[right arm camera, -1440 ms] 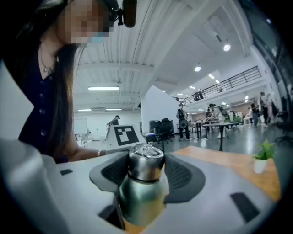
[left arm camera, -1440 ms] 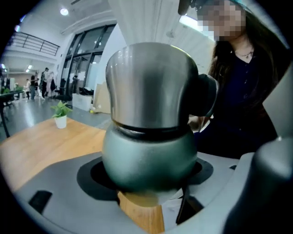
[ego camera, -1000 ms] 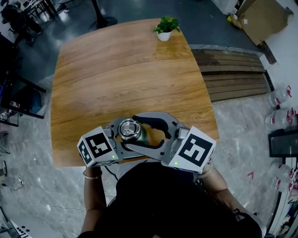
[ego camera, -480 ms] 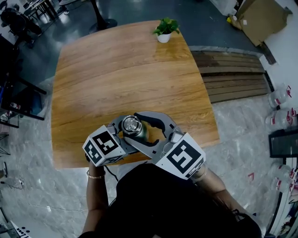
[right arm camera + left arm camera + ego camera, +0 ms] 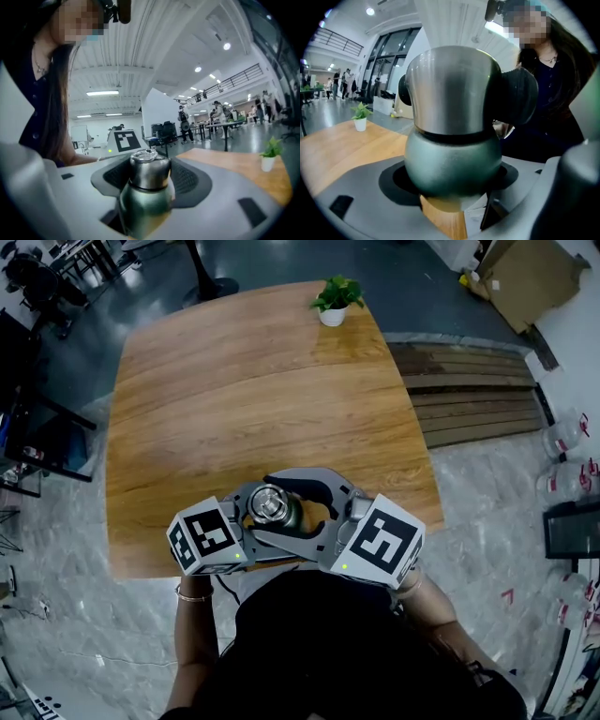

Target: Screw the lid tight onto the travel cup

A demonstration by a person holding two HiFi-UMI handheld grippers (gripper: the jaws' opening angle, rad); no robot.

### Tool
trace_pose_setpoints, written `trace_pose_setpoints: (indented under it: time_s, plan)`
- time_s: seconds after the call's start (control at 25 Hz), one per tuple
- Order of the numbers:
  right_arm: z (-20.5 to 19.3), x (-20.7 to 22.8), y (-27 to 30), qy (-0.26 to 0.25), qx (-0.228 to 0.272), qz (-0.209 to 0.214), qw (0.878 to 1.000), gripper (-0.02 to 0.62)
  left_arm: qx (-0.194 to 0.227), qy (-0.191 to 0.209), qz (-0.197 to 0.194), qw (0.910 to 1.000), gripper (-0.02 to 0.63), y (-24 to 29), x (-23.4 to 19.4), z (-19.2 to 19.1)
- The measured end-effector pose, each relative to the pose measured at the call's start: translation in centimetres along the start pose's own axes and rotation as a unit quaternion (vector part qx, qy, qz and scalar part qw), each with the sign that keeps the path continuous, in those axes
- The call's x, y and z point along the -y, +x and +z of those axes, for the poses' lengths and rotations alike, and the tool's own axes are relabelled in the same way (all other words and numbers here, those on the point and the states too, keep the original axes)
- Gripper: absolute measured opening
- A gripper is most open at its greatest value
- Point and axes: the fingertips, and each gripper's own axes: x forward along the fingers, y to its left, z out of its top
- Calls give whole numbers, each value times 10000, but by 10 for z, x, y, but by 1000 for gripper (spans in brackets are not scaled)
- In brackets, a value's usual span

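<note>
The travel cup point(image 5: 291, 515), dull green with a steel lid point(image 5: 269, 503), stands upright near the table's front edge. My left gripper point(image 5: 255, 517) comes in from the left and is shut on the green body point(image 5: 452, 159). My right gripper point(image 5: 277, 505) reaches in from the right, its curved jaws closed round the lid point(image 5: 149, 171). In the left gripper view, the right gripper's black pads point(image 5: 520, 98) press the steel lid point(image 5: 450, 89) from both sides. The cup's base is hidden behind the jaws.
A small potted plant point(image 5: 334, 298) stands at the far edge of the wooden table point(image 5: 244, 381). Wooden steps point(image 5: 469, 390) lie beside the table at right, with plastic bottles point(image 5: 562, 437) on the floor and a cardboard box point(image 5: 525, 277) beyond.
The right gripper swung in toward the person half a second ago, then back out to the right, turning round the lid. The left gripper and cup barely shifted.
</note>
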Motion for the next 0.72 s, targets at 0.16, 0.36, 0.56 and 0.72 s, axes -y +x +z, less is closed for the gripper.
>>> trace_pose_setpoints:
  time_s: [0.16, 0.36, 0.56, 0.72]
  plan:
    - [-1, 11, 1, -478, -62, -854, 9952, 261, 157, 76, 681, 9975, 400, 1, -20, 5]
    - [-3, 13, 4, -465, 0, -928, 9946, 259, -3, 132, 995, 9949, 400, -1, -31, -1]
    - [-2, -2, -12, 282, -35, 474, 9985, 259, 343, -386, -538, 9972, 400, -5, 7, 5]
    - [-9, -14, -12, 510, -154, 1109, 9924, 259, -296, -78, -1048, 9940, 400, 1, 29, -9]
